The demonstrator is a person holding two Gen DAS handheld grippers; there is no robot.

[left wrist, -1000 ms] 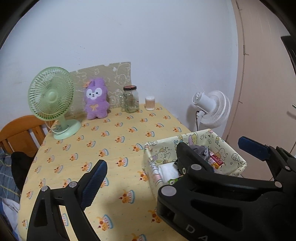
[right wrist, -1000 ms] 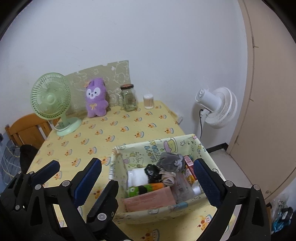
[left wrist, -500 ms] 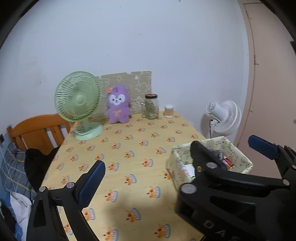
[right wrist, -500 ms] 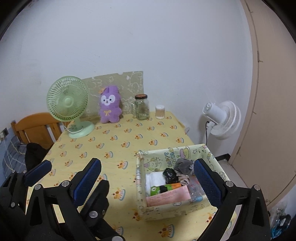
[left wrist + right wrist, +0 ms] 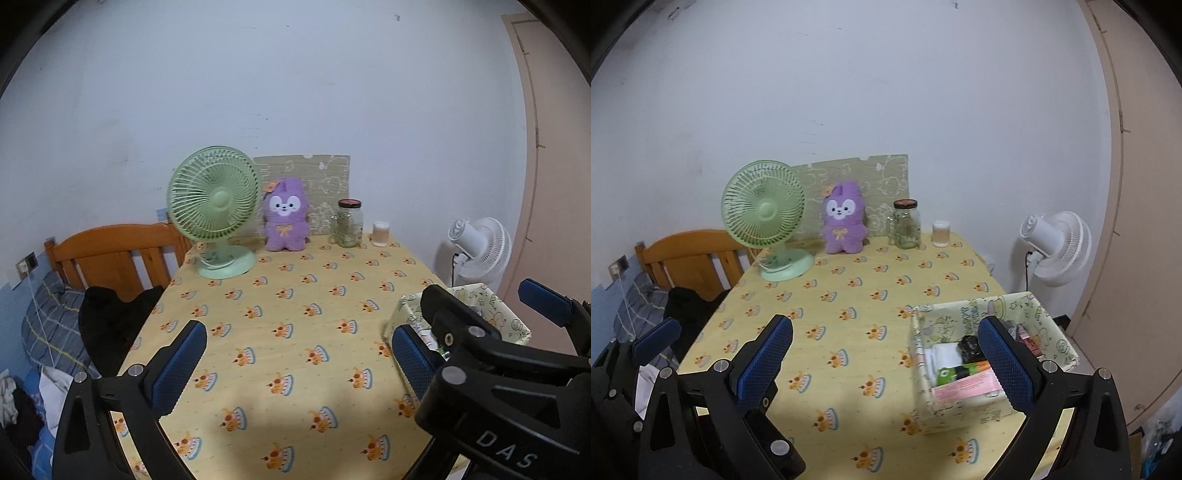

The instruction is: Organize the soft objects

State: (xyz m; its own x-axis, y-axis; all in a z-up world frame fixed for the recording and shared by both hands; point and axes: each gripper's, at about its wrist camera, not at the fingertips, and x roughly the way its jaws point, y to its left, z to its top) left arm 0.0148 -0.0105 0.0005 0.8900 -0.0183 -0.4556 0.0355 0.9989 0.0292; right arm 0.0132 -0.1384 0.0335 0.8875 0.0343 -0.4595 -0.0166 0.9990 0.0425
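Between picks: left gripper [image 5: 299,354] opening on nothing, right gripper [image 5: 886,356] wide and empty; next, reach for purple plush rabbit [image 5: 844,222].

Each claw [image 5: 884,363] is black plastic with silver screws and blue ribbed pads [image 5: 764,360]; one bears white letters "DAS".

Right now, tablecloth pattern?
Yellow tablecloth with repeated small orange cupcake-like prints; clearest in the right wrist view.
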